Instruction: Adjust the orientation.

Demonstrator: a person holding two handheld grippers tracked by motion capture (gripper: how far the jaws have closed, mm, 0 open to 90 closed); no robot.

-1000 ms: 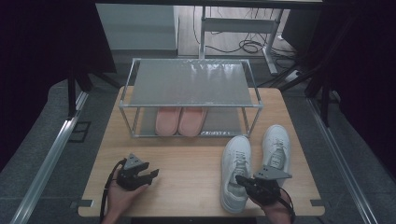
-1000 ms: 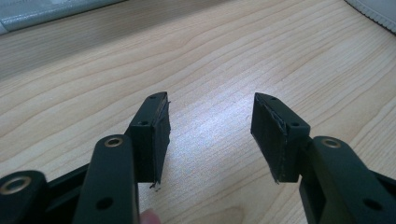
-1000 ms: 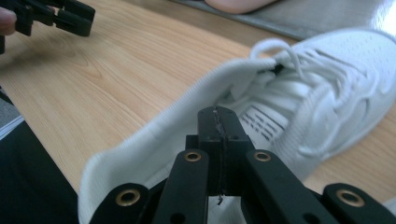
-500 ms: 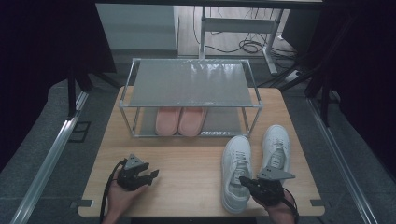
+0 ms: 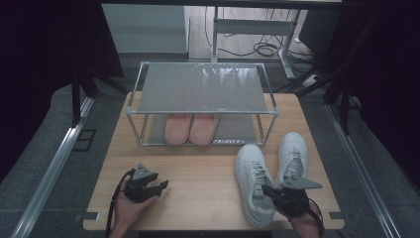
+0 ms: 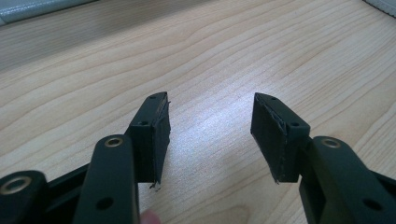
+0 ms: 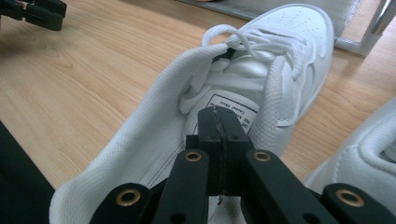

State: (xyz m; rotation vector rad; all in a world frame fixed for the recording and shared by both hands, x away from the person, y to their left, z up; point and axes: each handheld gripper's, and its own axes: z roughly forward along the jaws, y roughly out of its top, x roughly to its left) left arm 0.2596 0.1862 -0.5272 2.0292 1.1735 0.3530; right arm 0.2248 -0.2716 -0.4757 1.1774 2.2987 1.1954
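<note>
Near the front right corner of the tabletop [image 5: 208, 193], the right gripper [image 7: 218, 122] is seen from above over the heel of the left white sneaker [image 5: 253, 181]. Its own view reveals more: the jaws are pressed together with nothing between them, poised inside the shoe's opening above the insole label [image 7: 229, 112]. The second sneaker [image 5: 293, 156] lies just beside, toward the right edge. By the front left corner, the left gripper [image 6: 210, 133] is held with jaws spread apart over bare wood.

Left tool [image 6: 210, 126] agape, right tool [image 7: 219, 121] closed.
</note>
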